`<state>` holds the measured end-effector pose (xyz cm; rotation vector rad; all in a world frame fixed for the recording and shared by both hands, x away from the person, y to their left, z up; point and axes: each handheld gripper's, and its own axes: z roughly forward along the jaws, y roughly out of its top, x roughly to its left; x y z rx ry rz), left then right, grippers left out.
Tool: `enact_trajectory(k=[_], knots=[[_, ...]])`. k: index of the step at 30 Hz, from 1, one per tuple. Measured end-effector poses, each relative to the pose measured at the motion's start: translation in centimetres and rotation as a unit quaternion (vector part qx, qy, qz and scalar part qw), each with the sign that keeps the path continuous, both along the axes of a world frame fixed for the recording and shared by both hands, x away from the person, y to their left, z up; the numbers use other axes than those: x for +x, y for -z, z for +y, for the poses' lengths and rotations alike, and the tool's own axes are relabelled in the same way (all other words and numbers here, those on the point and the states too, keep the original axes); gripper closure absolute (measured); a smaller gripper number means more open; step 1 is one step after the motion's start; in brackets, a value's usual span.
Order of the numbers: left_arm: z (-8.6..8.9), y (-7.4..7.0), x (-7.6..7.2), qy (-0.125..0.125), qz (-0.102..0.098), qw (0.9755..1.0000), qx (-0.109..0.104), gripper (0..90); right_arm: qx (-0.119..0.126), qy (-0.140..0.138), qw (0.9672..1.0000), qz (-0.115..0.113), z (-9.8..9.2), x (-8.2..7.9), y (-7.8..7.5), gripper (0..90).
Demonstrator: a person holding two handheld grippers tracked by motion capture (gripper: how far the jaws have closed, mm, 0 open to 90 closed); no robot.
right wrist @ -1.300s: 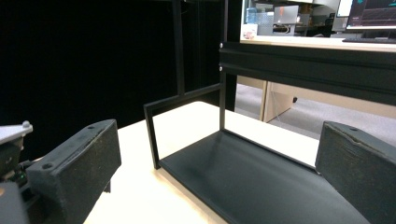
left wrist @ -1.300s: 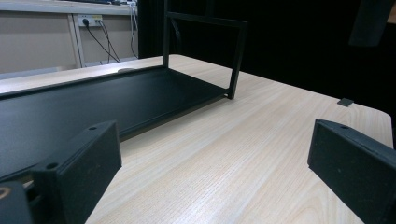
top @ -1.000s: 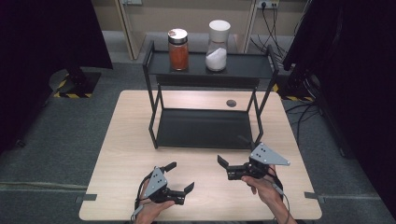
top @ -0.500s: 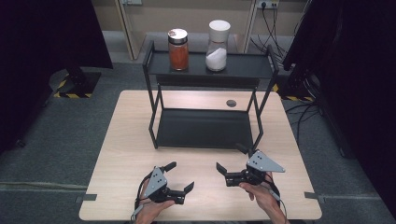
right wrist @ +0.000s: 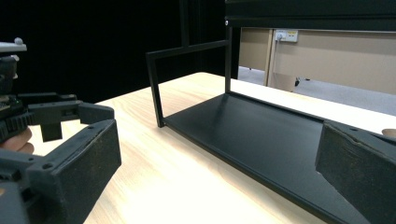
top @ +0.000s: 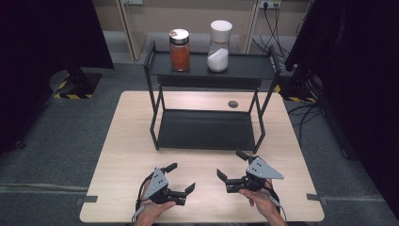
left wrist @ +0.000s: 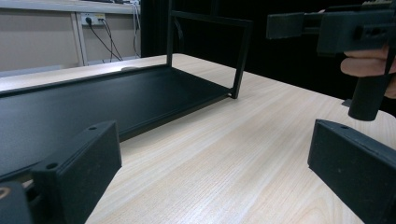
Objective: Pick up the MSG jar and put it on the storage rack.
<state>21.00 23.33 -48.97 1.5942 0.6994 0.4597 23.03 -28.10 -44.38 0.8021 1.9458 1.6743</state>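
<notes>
High view: left tool (top: pixel 181 178) and right tool (top: pixel 231 165) both low over the near edge of the light wood table (top: pixel 127 155), each held in a hand, jaws spread wide with nothing between them. The two tools are near each other, jaw tips turned roughly inward and forward, not touching.

Beyond both tools stands a black two-tier rack (top: pixel 207 129); its lower shelf lies just ahead of the right tool and ahead and to the right of the left tool. On the top shelf, well apart from both tools, a jar of orange-red contents (top: pixel 179 50) with a dark lid stands beside a white-capped jar of white powder (top: pixel 219 46), both upright. A small dark disc (top: pixel 232 103) lies on the table behind the rack's right rear leg. Neither gripper view takes in the jars or the disc.

Left gripper view: own jaws at lower left and lower right, wide apart, bare table between. Rack lower shelf (left wrist: pixel 93 105) runs ahead to the left; right tool (left wrist: pixel 327 25) and the fingers (left wrist: pixel 362 60) holding it sit upper right, close.

Right gripper view: own jaws wide apart; rack lower shelf (right wrist: pixel 261 135) ahead to the right, underside of the top shelf (right wrist: pixel 308 11) overhead; left tool (right wrist: pixel 44 116) at far left
</notes>
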Motion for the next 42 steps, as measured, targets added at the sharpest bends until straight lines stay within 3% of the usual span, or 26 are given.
enact_trajectory(k=[10,42], knots=[[0.0,0.0,0.0,0.0,-0.002,1.0,-0.001,2.0,0.001,0.005,1.0,0.004,-0.1,0.0,0.9,0.4],[0.0,-0.1,-0.3,0.003,-0.011,0.9999,0.001,2.0,0.006,0.018,0.9998,0.006,-0.5,0.0,1.2,0.4]])
